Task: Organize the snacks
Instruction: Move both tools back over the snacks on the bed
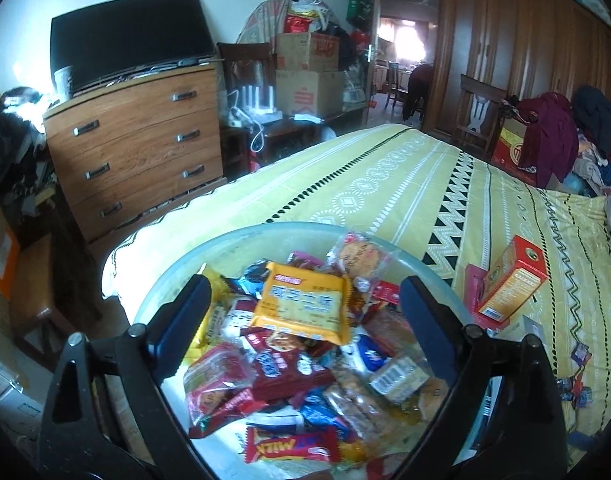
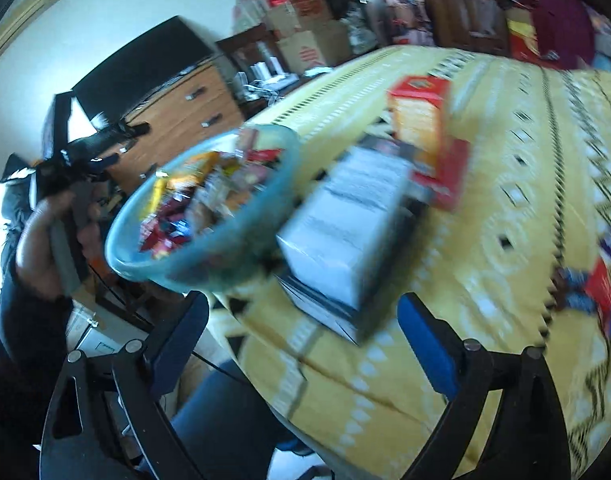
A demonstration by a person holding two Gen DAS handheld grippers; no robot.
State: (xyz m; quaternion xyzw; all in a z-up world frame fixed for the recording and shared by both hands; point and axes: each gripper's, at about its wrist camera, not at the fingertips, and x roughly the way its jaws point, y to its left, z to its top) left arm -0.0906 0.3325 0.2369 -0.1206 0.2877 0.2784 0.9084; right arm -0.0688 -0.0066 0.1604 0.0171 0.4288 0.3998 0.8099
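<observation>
A pale blue bowl (image 1: 241, 240) full of wrapped snacks sits at the near corner of the bed; a yellow cracker packet (image 1: 305, 306) lies on top. My left gripper (image 1: 305, 300) hovers over the bowl, open and empty. In the blurred right wrist view the bowl (image 2: 209, 256) is at left, beside a white box (image 2: 345, 236) and an orange-red box (image 2: 419, 120). My right gripper (image 2: 303, 328) is open and empty, just short of the white box. The orange-red box (image 1: 509, 284) also shows in the left wrist view, right of the bowl.
The bed has a yellow patterned cover (image 1: 385, 184). A few loose small snacks (image 2: 597, 292) lie on it at right. A wooden dresser (image 1: 137, 144) with a TV stands left of the bed. Cardboard boxes (image 1: 309, 72) and clothes (image 1: 557, 132) crowd the far side.
</observation>
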